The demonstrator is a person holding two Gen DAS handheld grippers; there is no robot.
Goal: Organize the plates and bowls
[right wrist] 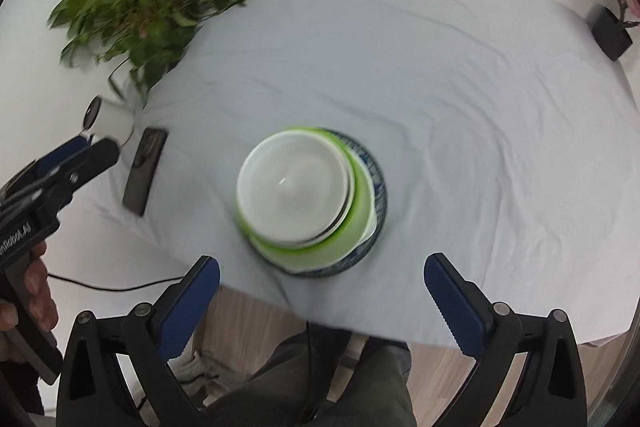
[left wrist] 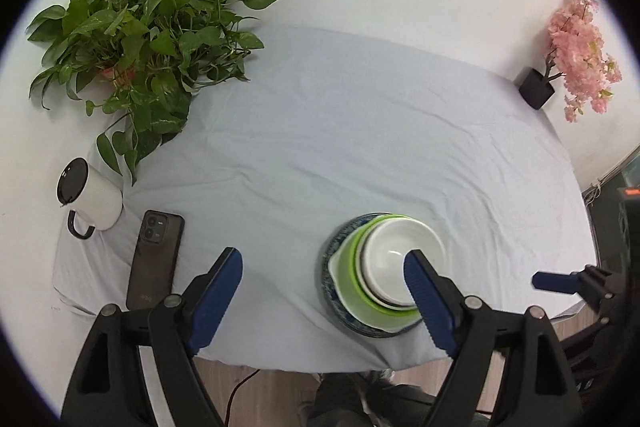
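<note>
A stack stands near the table's front edge: a white bowl [left wrist: 394, 253] nested in a green bowl [left wrist: 352, 285] on a blue patterned plate [left wrist: 329, 279]. The stack also shows in the right wrist view, white bowl [right wrist: 292, 187], green bowl [right wrist: 362, 195], plate [right wrist: 380, 183]. My left gripper [left wrist: 322, 281] is open and empty, above the table's front edge and left of the stack. My right gripper [right wrist: 322, 285] is open and empty, held above and in front of the stack. The right gripper's fingertip [left wrist: 550, 281] shows at the right of the left wrist view.
A leafy green plant [left wrist: 148, 35] stands at the back left. A white mug with a black lid [left wrist: 90, 197] and a black phone [left wrist: 154, 259] lie at the front left. A pink flower in a black pot [left wrist: 576, 55] stands at the back right. A pale cloth [left wrist: 340, 131] covers the table.
</note>
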